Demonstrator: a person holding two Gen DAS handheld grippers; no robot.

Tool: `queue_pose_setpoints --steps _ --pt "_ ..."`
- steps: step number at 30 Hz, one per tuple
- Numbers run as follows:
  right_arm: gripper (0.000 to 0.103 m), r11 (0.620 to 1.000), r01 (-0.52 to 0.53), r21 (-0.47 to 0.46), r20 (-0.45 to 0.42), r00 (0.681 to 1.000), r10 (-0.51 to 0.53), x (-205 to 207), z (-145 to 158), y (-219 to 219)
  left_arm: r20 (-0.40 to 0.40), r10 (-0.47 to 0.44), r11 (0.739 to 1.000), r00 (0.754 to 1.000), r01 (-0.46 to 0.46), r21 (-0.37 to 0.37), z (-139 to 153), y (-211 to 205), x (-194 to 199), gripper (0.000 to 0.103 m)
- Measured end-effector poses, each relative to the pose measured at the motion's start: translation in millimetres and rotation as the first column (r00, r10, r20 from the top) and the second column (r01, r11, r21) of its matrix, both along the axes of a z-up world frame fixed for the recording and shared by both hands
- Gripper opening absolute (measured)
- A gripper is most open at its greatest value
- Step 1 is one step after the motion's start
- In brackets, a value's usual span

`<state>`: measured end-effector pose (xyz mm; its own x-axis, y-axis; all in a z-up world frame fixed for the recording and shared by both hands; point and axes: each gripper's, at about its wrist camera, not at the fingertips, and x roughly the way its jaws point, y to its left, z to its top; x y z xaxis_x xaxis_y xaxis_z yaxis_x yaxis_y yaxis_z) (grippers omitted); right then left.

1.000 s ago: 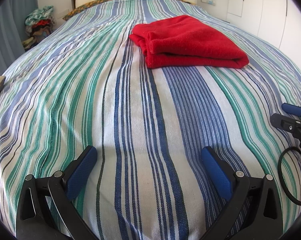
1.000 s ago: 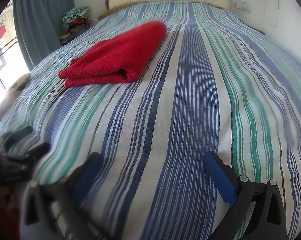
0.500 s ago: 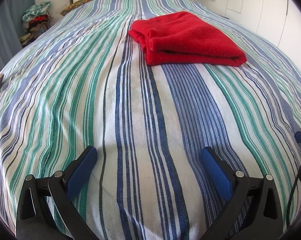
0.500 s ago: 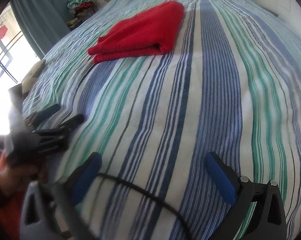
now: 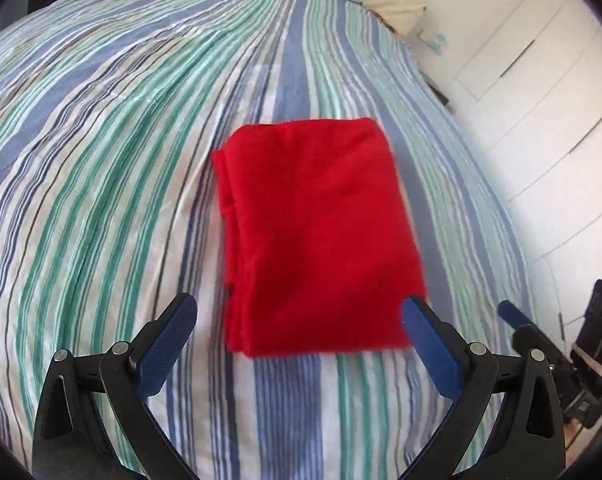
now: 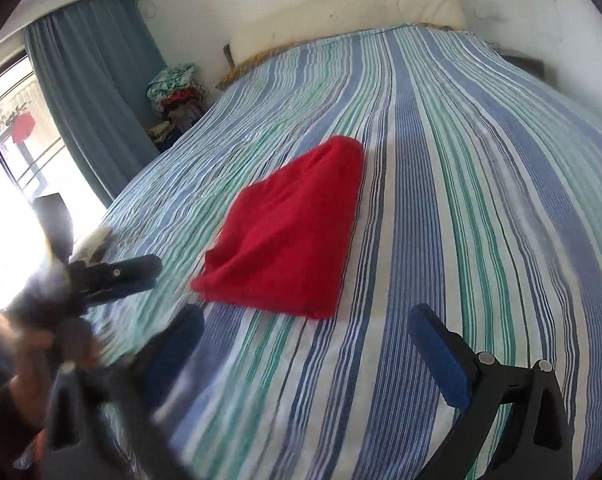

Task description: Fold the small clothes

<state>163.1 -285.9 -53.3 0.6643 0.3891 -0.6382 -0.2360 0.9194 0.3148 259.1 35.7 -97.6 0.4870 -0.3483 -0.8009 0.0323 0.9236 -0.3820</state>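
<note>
1. The left gripper hangs over the bed, tipped down toward it, fingers spread wide with nothing between them.
2. Its blue pads straddle the near edge of the red folded garment without touching it, as far as the blur lets me tell.
3. The right gripper sits lower, near the foot edge, aimed along the striped cover toward the headboard; it too is wide open and empty.
4. A hand, blurred, holds the left gripper's grip at the left of the right wrist view.
5. The garment lies mid-bed, folded into a thick, tidy rectangle, layered edges showing along one side.
</note>
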Motion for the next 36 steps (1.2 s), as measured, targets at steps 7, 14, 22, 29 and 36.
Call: queue_pose_setpoints --steps 7,14,22,29,36 --pt "0.101 0.997 -0.003 0.071 -0.156 0.988 0.014 131.9 -43.8 24.9 -0.123 0.031 0.993 0.992 -0.016 0.119 -49.0 9.0 55.5 0.102" --pt "0.038 0.981 0.047 0.190 -0.303 0.953 0.014 182.1 -105.2 40.7 -0.179 -0.046 0.994 0.983 0.028 -0.102 -52.7 3.5 64.4 0.020" --pt "0.030 0.994 -0.051 0.092 -0.049 0.997 0.056 156.6 2.9 75.3 0.069 -0.065 0.992 0.995 0.072 -0.101 64.3 21.7 50.2 0.018" --pt "0.057 0.994 -0.027 0.105 -0.085 0.996 0.036 162.8 10.3 94.9 -0.086 0.021 0.988 0.996 -0.007 0.155 12.1 33.9 59.3 0.042" --pt "0.086 0.994 0.053 -0.098 -0.142 0.988 -0.066 70.9 -37.2 68.1 0.066 0.018 0.933 0.998 -0.040 0.358 11.9 51.7 -77.4 0.092"
